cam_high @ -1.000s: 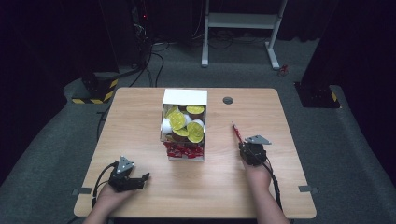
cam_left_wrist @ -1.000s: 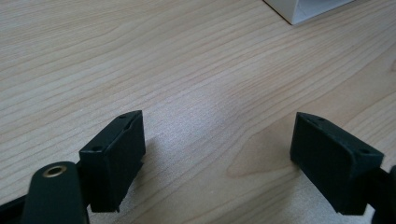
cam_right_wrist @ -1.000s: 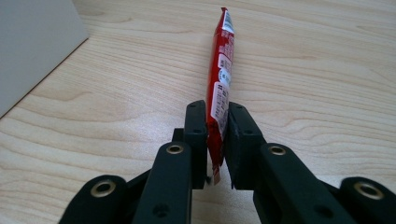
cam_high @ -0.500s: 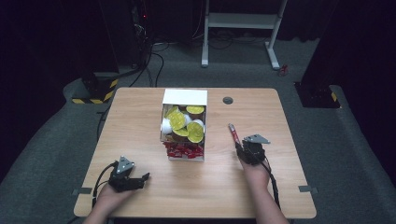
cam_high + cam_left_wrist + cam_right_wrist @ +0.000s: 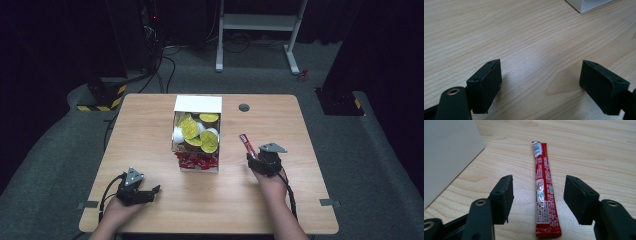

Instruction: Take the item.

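One red stick sachet lies loose between my right jaws

Two grippers sit low near the table's front edge, and only the right gripper (image 5: 254, 161) has work under it. Its jaws stand apart with the red stick sachet (image 5: 544, 192) flat on the wood between them, touching neither pad, so I judge it either just set down or lined up for a pinch. The sachet runs lengthwise along the jaw axis, pointing toward 11 o'clock in the high view (image 5: 247, 145), just beside the white box (image 5: 197, 104) at the box's 3 o'clock. That box holds yellow-lidded pods (image 5: 190, 128) at the back and more red sachets (image 5: 197, 160) in its front compartment, which reads to me as sorting sachets out of or into it.

My right hand (image 5: 271, 179) holds its gripper angled forward and slightly left. The left gripper (image 5: 148, 193) rests at about 7 o'clock from the box, well apart, jaws wide over bare table (image 5: 529, 37), pointing right; I read it as parked out of the way
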Tool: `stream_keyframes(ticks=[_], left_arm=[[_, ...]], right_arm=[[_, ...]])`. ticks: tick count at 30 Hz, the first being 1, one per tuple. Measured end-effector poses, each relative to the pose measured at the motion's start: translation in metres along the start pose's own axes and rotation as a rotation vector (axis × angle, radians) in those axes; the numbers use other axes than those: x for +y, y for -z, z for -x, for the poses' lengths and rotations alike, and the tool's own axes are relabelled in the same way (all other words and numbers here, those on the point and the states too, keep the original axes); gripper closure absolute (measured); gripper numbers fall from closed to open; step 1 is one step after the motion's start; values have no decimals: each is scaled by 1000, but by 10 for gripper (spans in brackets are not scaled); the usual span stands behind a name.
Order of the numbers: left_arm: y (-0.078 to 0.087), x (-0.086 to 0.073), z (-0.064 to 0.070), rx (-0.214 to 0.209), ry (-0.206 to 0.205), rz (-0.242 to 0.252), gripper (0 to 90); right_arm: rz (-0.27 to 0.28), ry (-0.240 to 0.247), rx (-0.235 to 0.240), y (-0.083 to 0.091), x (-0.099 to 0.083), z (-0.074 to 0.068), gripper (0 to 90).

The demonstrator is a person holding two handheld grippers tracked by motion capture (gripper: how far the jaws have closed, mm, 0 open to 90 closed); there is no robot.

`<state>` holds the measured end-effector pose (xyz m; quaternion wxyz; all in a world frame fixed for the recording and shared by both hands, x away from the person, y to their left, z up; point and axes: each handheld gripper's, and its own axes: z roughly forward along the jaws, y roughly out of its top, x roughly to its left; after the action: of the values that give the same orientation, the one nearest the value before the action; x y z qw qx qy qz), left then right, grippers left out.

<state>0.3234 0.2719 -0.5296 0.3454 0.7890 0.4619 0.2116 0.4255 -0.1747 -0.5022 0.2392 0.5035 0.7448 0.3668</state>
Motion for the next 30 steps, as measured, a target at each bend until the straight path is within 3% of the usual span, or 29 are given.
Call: stream_keyframes(ticks=[15, 30], left_arm=[[0, 0, 0, 0, 0, -1, 184], [0, 0, 0, 0, 0, 0, 184]], right_arm=[[3, -6, 9, 6, 1, -1, 290], [27, -22, 6, 33, -11, 4, 252]])
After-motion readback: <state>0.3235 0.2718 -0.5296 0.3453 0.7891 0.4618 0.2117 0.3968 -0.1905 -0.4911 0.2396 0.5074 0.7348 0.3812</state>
